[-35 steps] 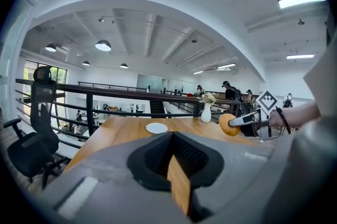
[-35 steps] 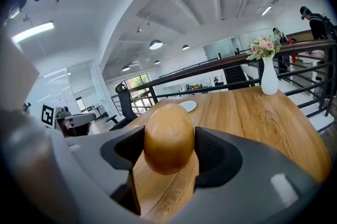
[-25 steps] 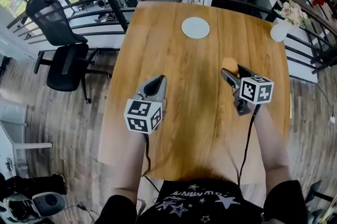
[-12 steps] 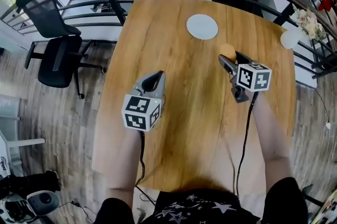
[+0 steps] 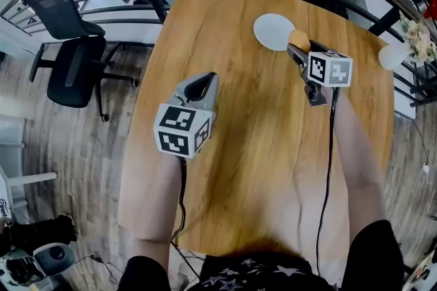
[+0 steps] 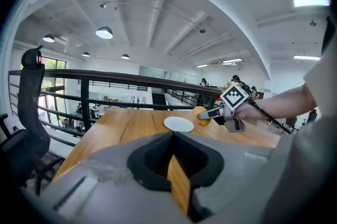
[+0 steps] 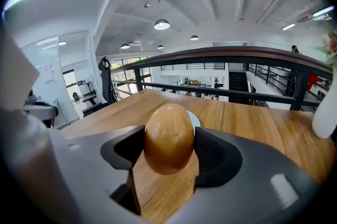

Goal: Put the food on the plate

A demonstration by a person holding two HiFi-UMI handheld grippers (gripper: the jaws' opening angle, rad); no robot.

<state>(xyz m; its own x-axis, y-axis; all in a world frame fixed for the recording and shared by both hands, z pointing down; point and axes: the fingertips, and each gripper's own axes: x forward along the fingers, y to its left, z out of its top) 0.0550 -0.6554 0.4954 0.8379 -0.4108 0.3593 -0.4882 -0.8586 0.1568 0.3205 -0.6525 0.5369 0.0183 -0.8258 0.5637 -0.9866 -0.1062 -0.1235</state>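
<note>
The scene is lit brightly and evenly by daylight from windows (image 6: 51, 68) to the left of the left gripper (image 5: 204, 80) and by round ceiling lamps (image 7: 161, 24) above both grippers. Only faint, soft shadows are seen on the table (image 5: 225, 30). A dull highlight is carried by the food (image 7: 169, 136) in the right gripper (image 5: 295, 49). Straight lines are bent strongly toward the edges, and both gripper views are bounded by dark corners.

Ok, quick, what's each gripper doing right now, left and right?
Left gripper: closed, nothing between its jaws.
Right gripper: closed on the orange-brown food, held off the table.
</note>
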